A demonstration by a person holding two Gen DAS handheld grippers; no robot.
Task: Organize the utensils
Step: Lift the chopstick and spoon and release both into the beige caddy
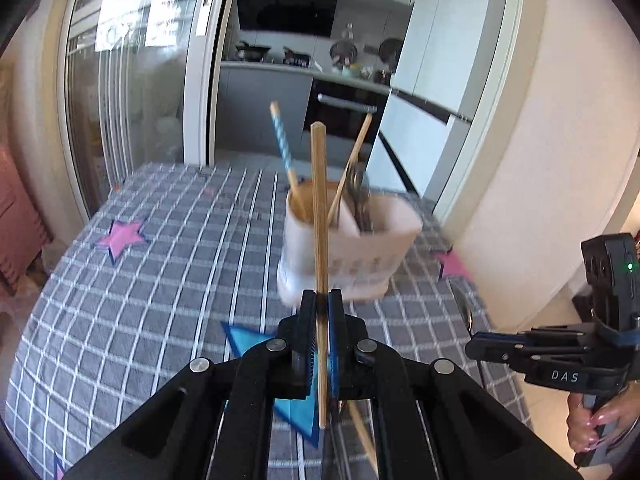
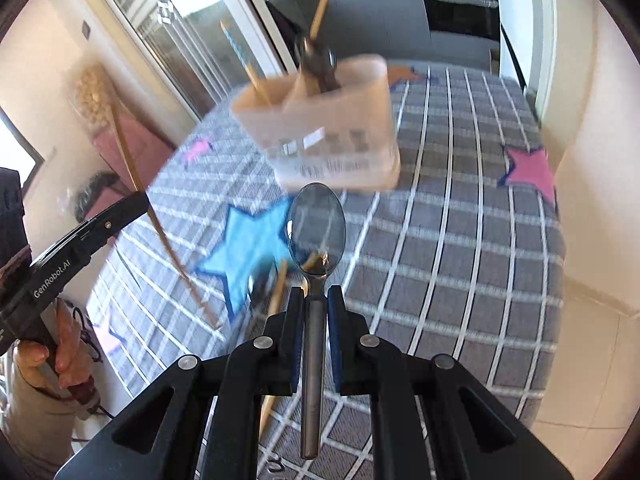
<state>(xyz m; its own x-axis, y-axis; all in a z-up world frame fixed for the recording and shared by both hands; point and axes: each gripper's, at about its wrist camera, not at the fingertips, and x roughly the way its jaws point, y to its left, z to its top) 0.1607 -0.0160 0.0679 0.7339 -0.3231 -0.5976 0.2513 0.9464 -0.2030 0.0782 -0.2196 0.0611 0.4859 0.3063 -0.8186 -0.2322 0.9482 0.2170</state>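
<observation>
**Asker:** Utensils — where are they all?

**Me:** My left tool (image 1: 322, 300) is pinching a bare wooden chopstick (image 1: 319, 216) near its lower part; the stick stands almost upright in front of the camera. My right tool (image 2: 316, 296) is pressed onto the handle of a metal spoon (image 2: 317, 224), bowl pointing away from me.

**Asker:** And the holder?

**Me:** A white utensil holder (image 1: 360, 248) stands on the desk (image 1: 160, 280), on the grey checked cloth with pink and blue stars. One of its compartments has a blue-striped chopstick (image 1: 282, 144) and a plain chopstick (image 1: 352, 160) leaning out; the next holds dark metal cutlery (image 2: 316, 64), too blurred to name.

**Asker:** Anything loose?

**Me:** One wooden stick (image 2: 274, 312) lies on the cloth under my right tool, near the blue star (image 2: 248, 248).
</observation>
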